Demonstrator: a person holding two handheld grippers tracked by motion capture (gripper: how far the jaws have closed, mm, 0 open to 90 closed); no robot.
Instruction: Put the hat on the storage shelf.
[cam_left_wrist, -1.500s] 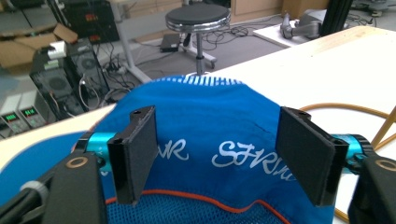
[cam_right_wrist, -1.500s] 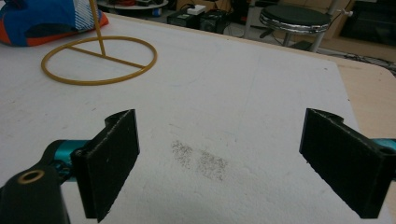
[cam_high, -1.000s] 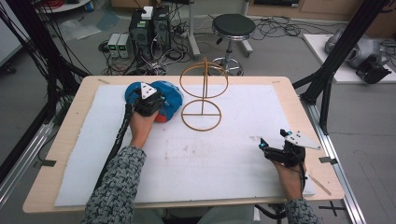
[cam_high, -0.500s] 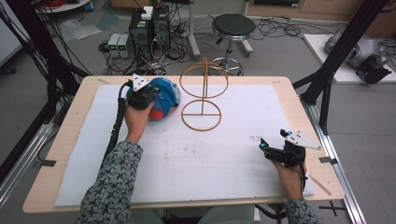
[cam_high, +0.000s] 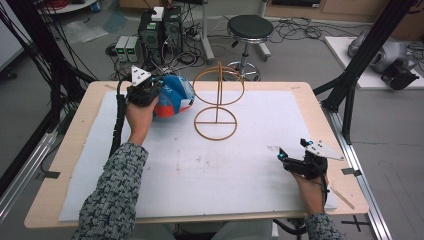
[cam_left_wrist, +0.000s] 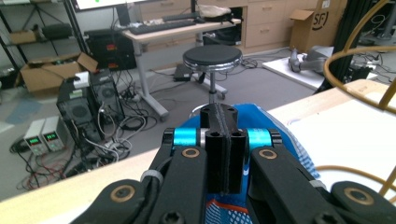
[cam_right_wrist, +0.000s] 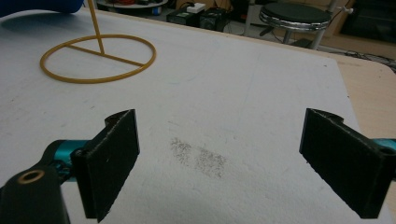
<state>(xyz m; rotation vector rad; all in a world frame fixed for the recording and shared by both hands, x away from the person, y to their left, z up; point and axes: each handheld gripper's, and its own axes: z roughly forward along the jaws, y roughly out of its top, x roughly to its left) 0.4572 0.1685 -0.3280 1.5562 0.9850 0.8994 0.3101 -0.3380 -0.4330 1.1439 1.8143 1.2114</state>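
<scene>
A blue, white and orange cap (cam_high: 175, 97) hangs at the back left of the table, beside a gold wire stand (cam_high: 216, 107) made of a flat base ring, a post and an upright ring. My left gripper (cam_high: 152, 86) is at the cap's left edge. In the left gripper view its jaws are pressed together (cam_left_wrist: 219, 112) with the cap (cam_left_wrist: 280, 133) right under and behind them, and the stand (cam_left_wrist: 355, 51) is at the right. My right gripper (cam_high: 287, 160) rests open near the front right, nothing between its wide-spread fingers (cam_right_wrist: 219, 158).
A white foam mat (cam_high: 225, 165) covers most of the wooden table (cam_high: 75, 150). Behind the table stand a black stool (cam_high: 250, 27), computer boxes (cam_high: 160, 27) and cables on the floor. Black frame posts (cam_high: 350, 85) rise at the table's right.
My left gripper has moved back and left toward the far edge, and the cap has shifted with it. The right gripper has stayed still.
</scene>
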